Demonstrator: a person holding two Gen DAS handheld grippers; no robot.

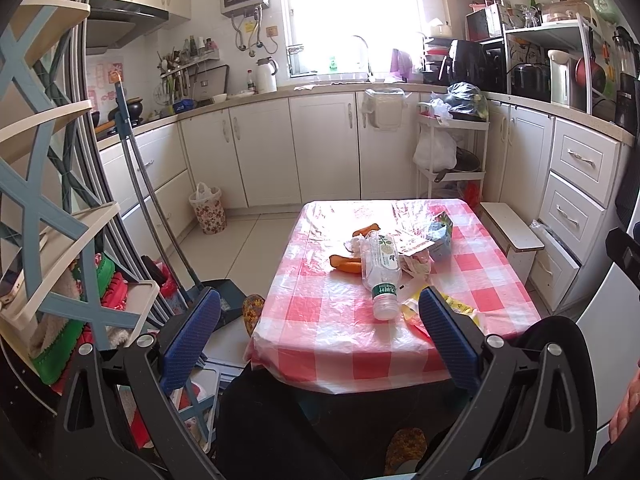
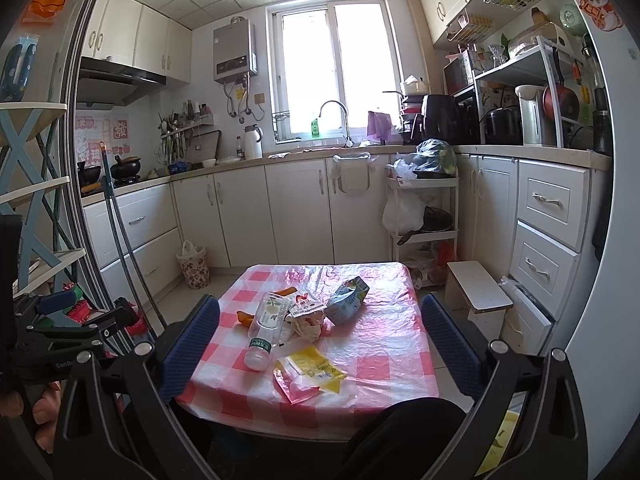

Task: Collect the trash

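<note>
Trash lies on a table with a red-and-white checked cloth (image 1: pixel 320 328) (image 2: pixel 392 360). An empty plastic bottle (image 1: pixel 381 270) (image 2: pixel 267 326) lies on its side, cap end towards me. Beside it are orange peels (image 1: pixel 345 263) (image 2: pixel 245 316), crumpled paper (image 1: pixel 416 262) (image 2: pixel 306 326), a blue-green carton (image 1: pixel 440 236) (image 2: pixel 348 296) and a yellow wrapper (image 1: pixel 460 308) (image 2: pixel 310 370). My left gripper (image 1: pixel 320 324) is open and empty, above the table's near edge. My right gripper (image 2: pixel 320 328) is open and empty, short of the table.
A floral bin with a plastic liner (image 1: pixel 208 210) (image 2: pixel 193 265) stands on the floor by the left cabinets. A broom and dustpan (image 1: pixel 160 216) lean at the left. A small white stool (image 1: pixel 510 228) (image 2: pixel 478 286) and a trolley (image 2: pixel 424 208) stand at the right.
</note>
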